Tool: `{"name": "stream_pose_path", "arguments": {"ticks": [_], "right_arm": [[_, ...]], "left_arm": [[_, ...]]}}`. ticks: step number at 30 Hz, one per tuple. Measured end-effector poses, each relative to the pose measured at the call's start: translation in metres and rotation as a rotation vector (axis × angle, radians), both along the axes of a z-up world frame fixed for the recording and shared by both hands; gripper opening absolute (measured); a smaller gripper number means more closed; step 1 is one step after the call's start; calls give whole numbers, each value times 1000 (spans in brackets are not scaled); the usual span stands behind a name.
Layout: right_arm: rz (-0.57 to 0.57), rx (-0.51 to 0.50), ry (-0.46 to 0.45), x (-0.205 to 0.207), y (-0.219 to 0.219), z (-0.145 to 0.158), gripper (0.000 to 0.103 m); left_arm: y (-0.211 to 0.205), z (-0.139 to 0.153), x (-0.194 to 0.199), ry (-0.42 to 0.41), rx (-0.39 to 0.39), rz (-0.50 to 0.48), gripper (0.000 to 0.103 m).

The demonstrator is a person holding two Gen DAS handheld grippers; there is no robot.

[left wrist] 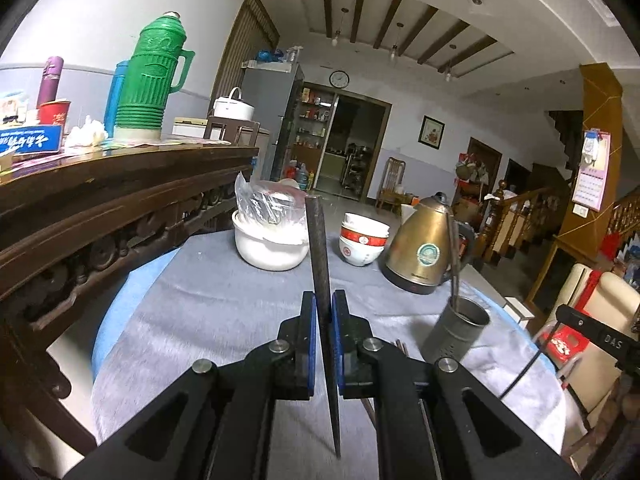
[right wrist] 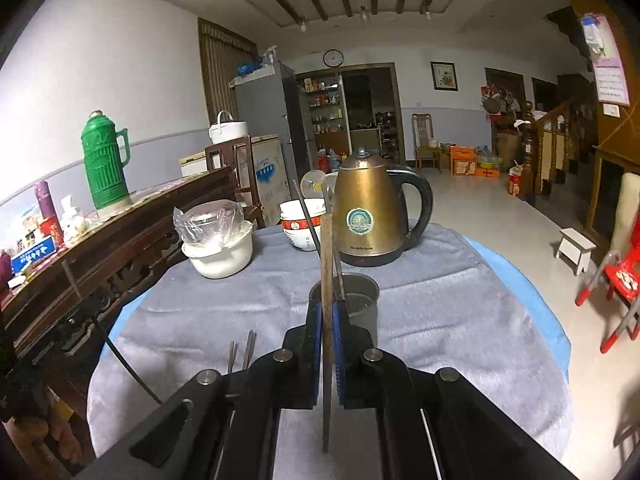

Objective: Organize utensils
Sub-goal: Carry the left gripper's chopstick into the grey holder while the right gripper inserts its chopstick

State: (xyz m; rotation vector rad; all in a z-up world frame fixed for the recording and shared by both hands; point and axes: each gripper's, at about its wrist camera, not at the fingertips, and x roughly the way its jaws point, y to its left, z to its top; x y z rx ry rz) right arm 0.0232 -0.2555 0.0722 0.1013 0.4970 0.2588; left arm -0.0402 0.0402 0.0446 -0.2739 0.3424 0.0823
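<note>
1. Progress: the metal utensil holder [right wrist: 358,304] stands on the grey cloth of the desk [right wrist: 440,320], near the brass kettle [right wrist: 370,208], and it already has at least one thin dark chopstick [right wrist: 310,220] leaning out of it. Part of the sorting looks done.
2. In hand: the left tongs [left wrist: 323,344] are clamped on a dark chopstick [left wrist: 320,248], held upright with its tip pointing down toward the camera. The right tongs [right wrist: 329,340] are clamped on a brown wooden chopstick [right wrist: 327,264], also upright.
3. Left to do: two more chopsticks [right wrist: 242,350] lie flat on the cloth, left of the right tongs, so I judge several pieces remain, counting the two being carried.
4. Pose, right: the right tongs sit just in front of the holder, and the brown stick's top overlaps its rim in the right wrist view; whether it is over the opening I cannot tell.
5. Pose, left: the left tongs hang above the cloth with the holder [left wrist: 456,332] off to their right, apart from it. White bowls [left wrist: 362,240] stand farther back.
</note>
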Motion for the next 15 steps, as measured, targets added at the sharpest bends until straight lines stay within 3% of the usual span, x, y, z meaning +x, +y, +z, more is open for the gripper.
{"name": "stream_pose_path", "arguments": {"ticks": [8,15], "right_arm": [[-30,48,12,-5,-13,-1,6],[-54,88,-30,-13,-25,11,6]], "left_arm": [[-2,3,-4,11,-47,-11,7],[-5,11,-9,-9,-77,-27,7]]}}
